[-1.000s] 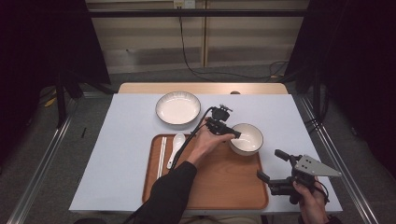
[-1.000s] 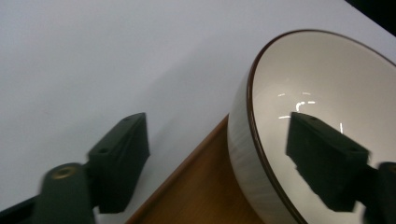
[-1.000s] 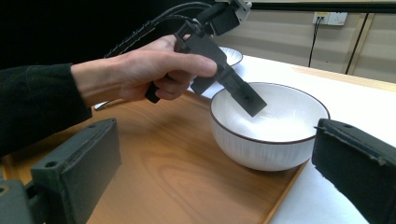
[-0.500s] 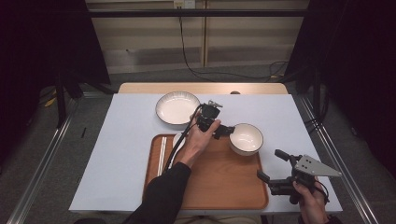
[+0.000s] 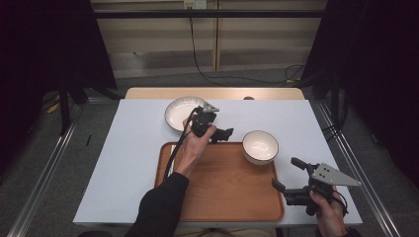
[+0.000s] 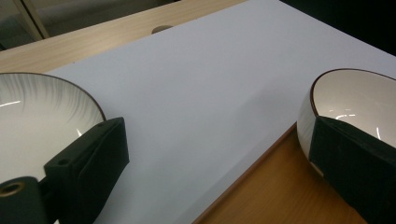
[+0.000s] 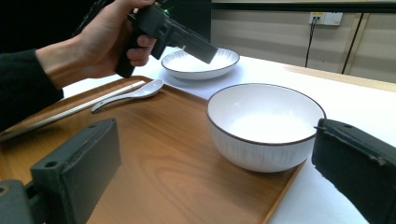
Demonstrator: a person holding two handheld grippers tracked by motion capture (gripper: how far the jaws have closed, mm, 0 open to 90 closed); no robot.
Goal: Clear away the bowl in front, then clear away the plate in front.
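Note:
A white bowl (image 5: 260,146) with a dark rim stands on the far right corner of a wooden tray (image 5: 222,192). My left gripper (image 5: 221,134) hovers over the tray's far edge, between the bowl and a white ribbed plate (image 5: 182,111). Its jaws have just been opening and stand open with nothing between them. In the left gripper view the plate (image 6: 37,121) is at the left and the bowl (image 6: 355,100) at the right. My right gripper (image 5: 287,174) is open, low at the tray's near right, pointing at the bowl (image 7: 266,126).
A white spoon (image 7: 133,92) and chopsticks (image 7: 70,110) lie on the tray's left side, under the left forearm (image 5: 163,207). A pale cover (image 5: 123,163) lies over the wooden table (image 5: 148,93). Dark floor and metal rails surround it.
The left gripper has drawn back from the bowl's left rim, moving left and a little up, with its jaws wider. The bowl and the right gripper have stayed put.

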